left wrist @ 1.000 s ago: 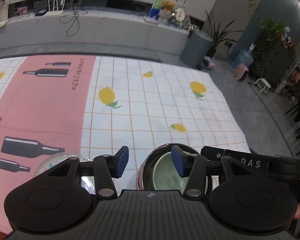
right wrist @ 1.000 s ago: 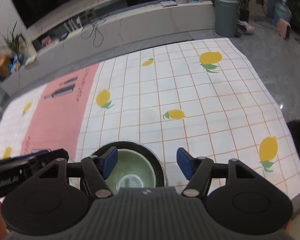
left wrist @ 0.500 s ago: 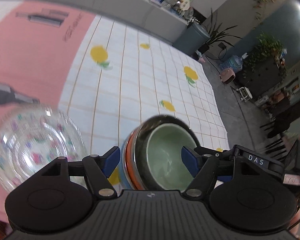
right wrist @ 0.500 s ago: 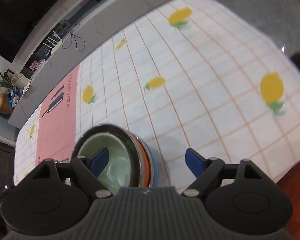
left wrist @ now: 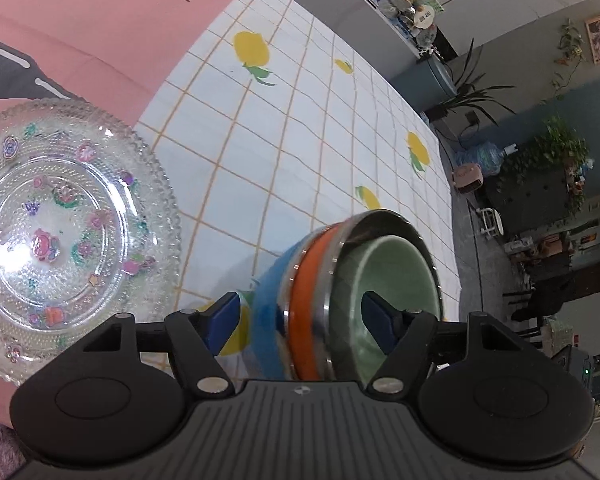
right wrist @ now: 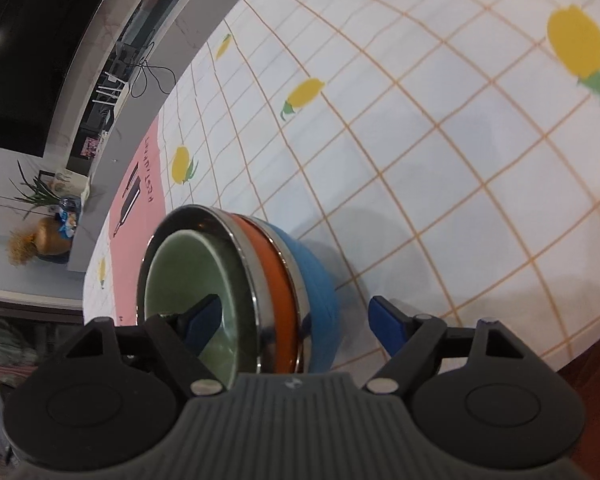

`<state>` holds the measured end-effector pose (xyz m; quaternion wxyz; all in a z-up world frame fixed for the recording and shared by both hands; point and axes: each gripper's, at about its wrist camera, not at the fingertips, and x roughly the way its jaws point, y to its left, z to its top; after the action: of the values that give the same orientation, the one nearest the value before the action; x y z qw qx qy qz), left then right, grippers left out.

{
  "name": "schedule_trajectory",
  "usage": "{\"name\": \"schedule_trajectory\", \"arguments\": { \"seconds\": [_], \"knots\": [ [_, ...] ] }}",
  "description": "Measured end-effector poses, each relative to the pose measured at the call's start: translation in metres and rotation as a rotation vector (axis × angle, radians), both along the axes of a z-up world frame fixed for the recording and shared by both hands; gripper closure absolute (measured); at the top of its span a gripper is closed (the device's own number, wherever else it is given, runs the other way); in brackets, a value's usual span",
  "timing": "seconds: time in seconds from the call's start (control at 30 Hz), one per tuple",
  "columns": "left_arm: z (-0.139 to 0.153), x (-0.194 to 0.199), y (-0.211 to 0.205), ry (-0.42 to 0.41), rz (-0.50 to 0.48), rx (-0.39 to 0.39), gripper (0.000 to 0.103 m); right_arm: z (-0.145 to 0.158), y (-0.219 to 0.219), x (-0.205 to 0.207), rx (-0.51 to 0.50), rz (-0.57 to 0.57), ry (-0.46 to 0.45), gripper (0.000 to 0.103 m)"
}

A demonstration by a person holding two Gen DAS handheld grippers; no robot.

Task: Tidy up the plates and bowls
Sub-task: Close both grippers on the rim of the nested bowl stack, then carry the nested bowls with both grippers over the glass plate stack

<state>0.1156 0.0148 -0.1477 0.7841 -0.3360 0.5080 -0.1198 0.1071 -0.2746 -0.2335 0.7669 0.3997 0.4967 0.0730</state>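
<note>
both grippers, left (left wrist: 298,320) and right (right wrist: 296,322), gape astride the bowl stack (left wrist: 364,300), base hidden

Left gripper (left wrist: 300,314) and right gripper (right wrist: 296,318): identical black plastic bodies, each with a ribbed dark-grey central housing bearing a small round emblem, two round disc-shaped lobes with recessed circles, angular open-frame linkage arms, silver pivot screws, and blue pads (left wrist: 222,320) on the fingertips.
</note>
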Motion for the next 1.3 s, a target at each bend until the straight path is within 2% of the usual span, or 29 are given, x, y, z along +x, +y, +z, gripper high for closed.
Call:
{"name": "schedule_trajectory", "arguments": {
  "seconds": [0.17, 0.5, 0.63, 0.73, 0.93, 1.17, 1.3],
  "knots": [
    [-0.009, 0.004, -0.003, 0.026, 0.0, -0.008, 0.023, -0.011, -0.001, 0.004, 0.025, -0.003, 0.024, 0.024],
    [-0.012, 0.012, -0.014, 0.032, -0.033, 0.055, 0.029, -0.016, -0.001, 0.008, 0.034, 0.02, 0.025, 0.031],
    [-0.011, 0.013, -0.019, 0.029, -0.041, 0.075, 0.03, -0.017, -0.002, 0.009, 0.031, 0.021, 0.025, 0.038],
    [-0.01, 0.013, -0.019, 0.031, -0.036, 0.044, 0.044, -0.02, -0.002, 0.01, 0.064, 0.024, 0.029, 0.044],
    [-0.009, 0.015, -0.019, 0.047, -0.028, 0.052, 0.044, -0.028, -0.008, 0.01, 0.14, 0.014, 0.046, 0.047],
    [-0.01, 0.016, -0.021, 0.046, -0.013, 0.05, 0.043, -0.027, -0.007, 0.009, 0.142, 0.021, 0.032, 0.048],
    [-0.006, 0.012, -0.024, 0.033, 0.0, 0.07, 0.045, -0.029, -0.007, 0.008, 0.146, 0.007, 0.038, 0.048]
  ]
}}
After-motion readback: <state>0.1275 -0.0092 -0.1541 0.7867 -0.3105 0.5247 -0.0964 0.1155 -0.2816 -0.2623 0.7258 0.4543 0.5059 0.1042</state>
